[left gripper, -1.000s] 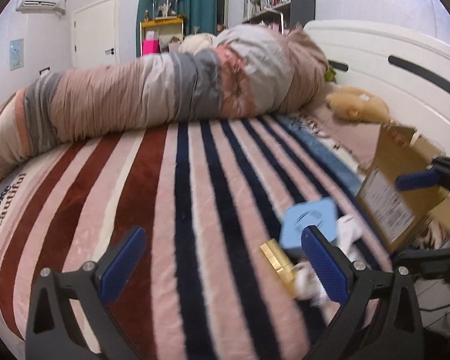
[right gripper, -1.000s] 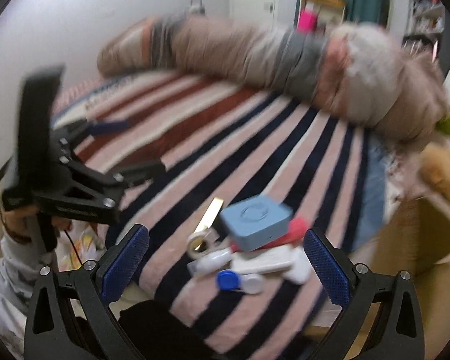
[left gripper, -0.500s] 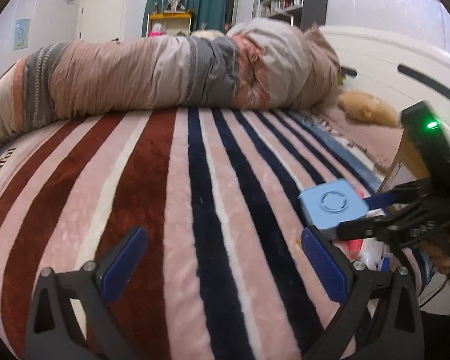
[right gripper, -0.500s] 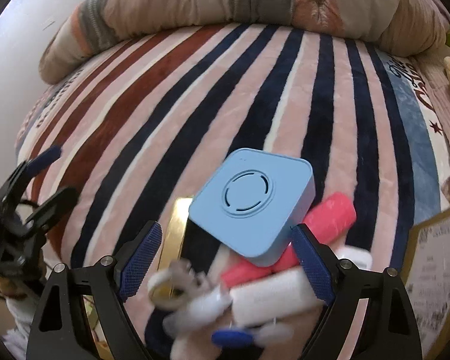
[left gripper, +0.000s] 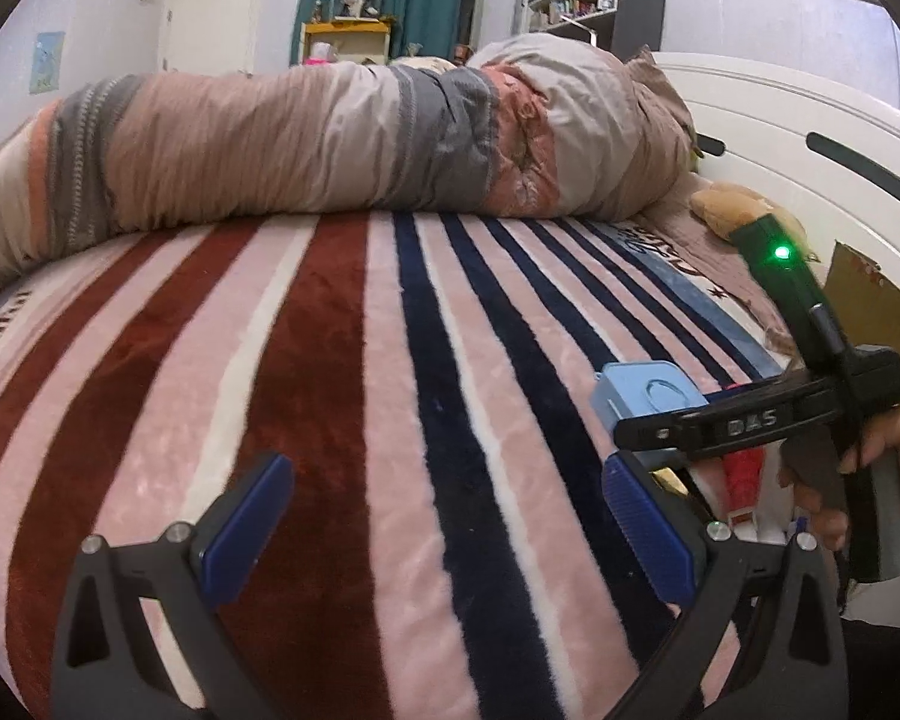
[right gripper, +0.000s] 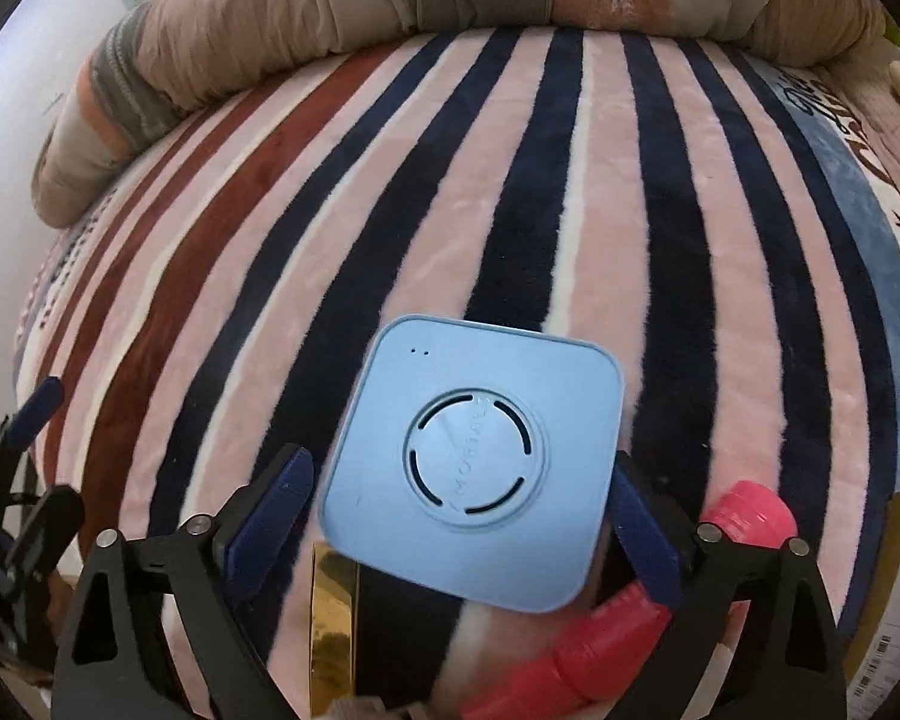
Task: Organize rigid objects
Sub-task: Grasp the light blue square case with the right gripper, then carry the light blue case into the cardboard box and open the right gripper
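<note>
The right hand-held gripper (right gripper: 459, 519) stands open astride the pale blue square box (right gripper: 474, 462), its pads on either side and not visibly pressing. Beneath the box lie a gold bar (right gripper: 333, 618) and a pink tube (right gripper: 624, 618) on the striped bed (right gripper: 510, 192). The left hand-held gripper (left gripper: 447, 531) hangs open above bare blanket, with the box ahead to its right.

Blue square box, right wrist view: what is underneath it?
The blue square box overlaps a gold bar and a pink tube on the striped blanket. Whatever else lies beneath is covered.
</note>
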`<state>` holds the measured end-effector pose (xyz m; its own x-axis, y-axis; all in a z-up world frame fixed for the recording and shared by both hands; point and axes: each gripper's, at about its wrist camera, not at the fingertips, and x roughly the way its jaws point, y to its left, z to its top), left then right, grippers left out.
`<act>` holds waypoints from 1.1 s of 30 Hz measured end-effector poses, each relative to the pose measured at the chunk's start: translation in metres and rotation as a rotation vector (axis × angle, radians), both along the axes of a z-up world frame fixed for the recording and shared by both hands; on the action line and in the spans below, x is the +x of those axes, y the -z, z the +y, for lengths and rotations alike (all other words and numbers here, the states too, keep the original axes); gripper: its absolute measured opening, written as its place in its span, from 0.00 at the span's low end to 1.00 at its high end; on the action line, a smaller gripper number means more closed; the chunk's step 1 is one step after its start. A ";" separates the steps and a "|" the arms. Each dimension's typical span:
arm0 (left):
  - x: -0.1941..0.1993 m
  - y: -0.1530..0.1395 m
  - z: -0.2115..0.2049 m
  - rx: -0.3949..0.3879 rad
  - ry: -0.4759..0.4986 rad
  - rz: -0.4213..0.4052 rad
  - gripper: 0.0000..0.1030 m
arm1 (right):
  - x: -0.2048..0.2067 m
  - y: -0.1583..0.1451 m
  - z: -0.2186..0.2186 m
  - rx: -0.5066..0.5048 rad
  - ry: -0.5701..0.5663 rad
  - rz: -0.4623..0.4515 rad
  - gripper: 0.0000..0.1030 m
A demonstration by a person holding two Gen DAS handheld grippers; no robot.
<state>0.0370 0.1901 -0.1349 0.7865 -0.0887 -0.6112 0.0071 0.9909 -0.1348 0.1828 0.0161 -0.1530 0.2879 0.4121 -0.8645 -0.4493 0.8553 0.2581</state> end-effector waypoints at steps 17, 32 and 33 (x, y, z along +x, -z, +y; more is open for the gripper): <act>0.048 -0.040 -0.026 -0.351 0.346 0.050 0.99 | -0.066 -0.061 -0.011 0.066 -0.183 -0.315 0.82; 0.019 -0.158 -0.163 -0.384 0.593 -0.060 0.32 | -0.132 -0.162 -0.130 0.282 -0.154 -0.573 0.82; 0.018 -0.166 -0.179 -0.366 0.608 -0.069 0.31 | -0.130 -0.165 -0.141 0.288 -0.141 -0.575 0.82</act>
